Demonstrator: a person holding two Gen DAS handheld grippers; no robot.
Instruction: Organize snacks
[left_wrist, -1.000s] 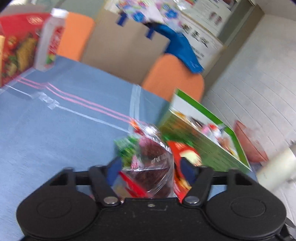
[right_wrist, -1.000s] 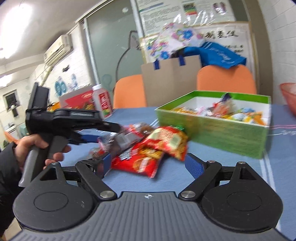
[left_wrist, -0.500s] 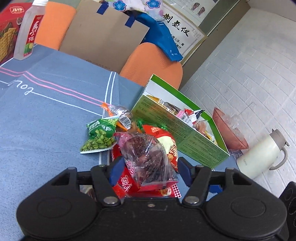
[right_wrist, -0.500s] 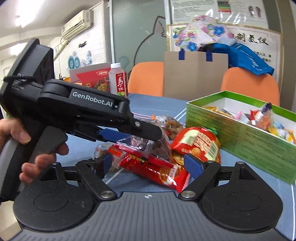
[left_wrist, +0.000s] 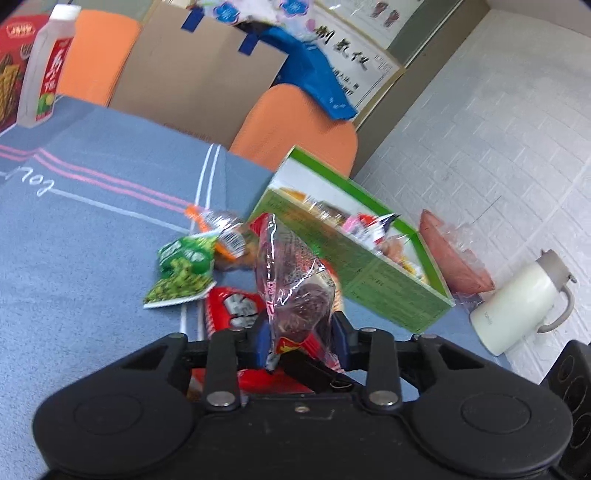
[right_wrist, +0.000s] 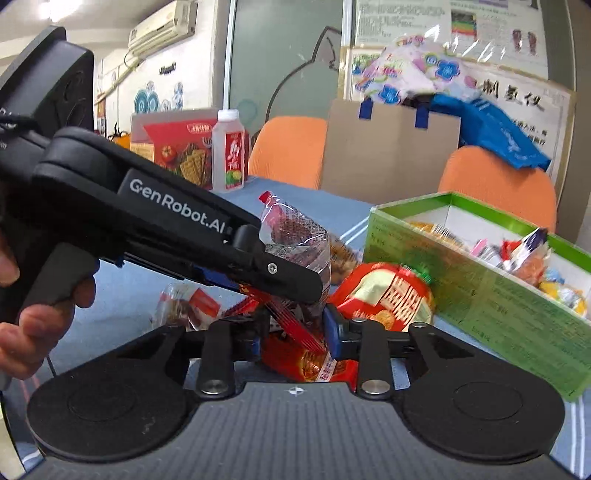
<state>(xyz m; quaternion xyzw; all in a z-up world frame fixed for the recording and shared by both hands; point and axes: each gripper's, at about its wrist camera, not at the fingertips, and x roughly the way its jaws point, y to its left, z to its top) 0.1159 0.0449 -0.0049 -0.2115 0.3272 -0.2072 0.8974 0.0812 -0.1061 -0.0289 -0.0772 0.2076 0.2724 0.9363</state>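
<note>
My left gripper (left_wrist: 301, 341) is shut on a clear packet of dark snacks (left_wrist: 295, 280) and holds it upright above the table. In the right wrist view the same packet (right_wrist: 295, 236) sits in the left gripper (right_wrist: 291, 280). My right gripper (right_wrist: 291, 334) is closed around the lower red end of that packet (right_wrist: 295, 325). A green snack box (left_wrist: 354, 258) with several wrapped snacks stands to the right; it also shows in the right wrist view (right_wrist: 480, 280). Loose packets lie below: a green pea bag (left_wrist: 183, 273), a red bag (right_wrist: 388, 295).
A blue tablecloth (left_wrist: 74, 229) covers the table. A white bottle (left_wrist: 44, 70) and a red cracker box (right_wrist: 177, 147) stand at the far side. A white thermos (left_wrist: 517, 299) and a pink bowl (left_wrist: 454, 258) stand right of the box. Orange chairs (left_wrist: 295, 129) are behind.
The left gripper has closed on the clear packet and lifted it. The right gripper has narrowed from wide open onto the packet's lower end.
</note>
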